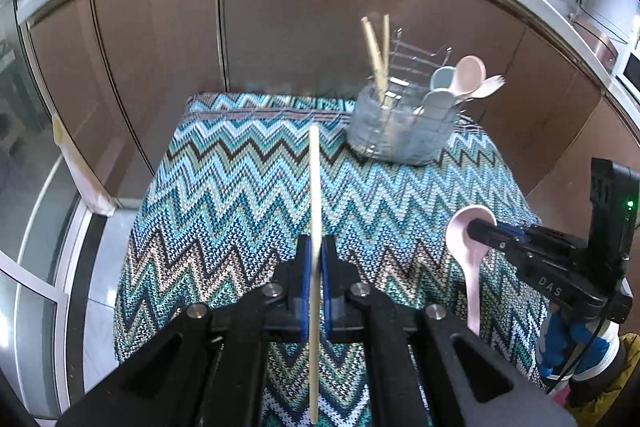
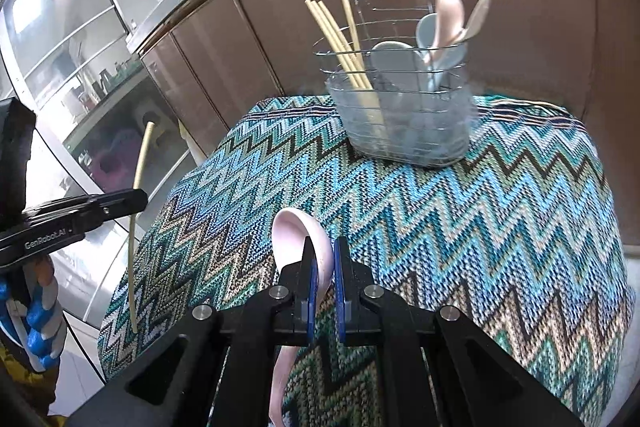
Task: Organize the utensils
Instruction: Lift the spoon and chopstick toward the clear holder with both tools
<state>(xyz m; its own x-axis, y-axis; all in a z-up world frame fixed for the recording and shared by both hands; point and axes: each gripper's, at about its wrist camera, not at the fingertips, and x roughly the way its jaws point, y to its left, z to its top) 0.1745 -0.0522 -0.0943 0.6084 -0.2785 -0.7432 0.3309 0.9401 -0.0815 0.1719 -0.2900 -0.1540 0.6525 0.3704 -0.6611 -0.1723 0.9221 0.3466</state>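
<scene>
Starting at the left gripper [image 1: 315,255]: its jaws are closed on a single pale chopstick [image 1: 314,187], clamped near mid-length, so a long free end projects toward 12 o'clock. The right gripper [image 2: 323,259] is pinched on a pink spoon [image 2: 304,227] at the neck, bowl at 12 o'clock, handle hanging toward 6. The wire utensil basket [image 2: 400,115] is seen at 1 o'clock on the zigzag cloth [image 2: 480,207], well apart from both tools, with chopsticks in its left part and spoons in its right. Risk is judged as follows: the chopstick may pivot in the narrow grip, catch the wire rim and tip the light basket; the spoon's smooth neck may slip or foul the standing spoons.
</scene>
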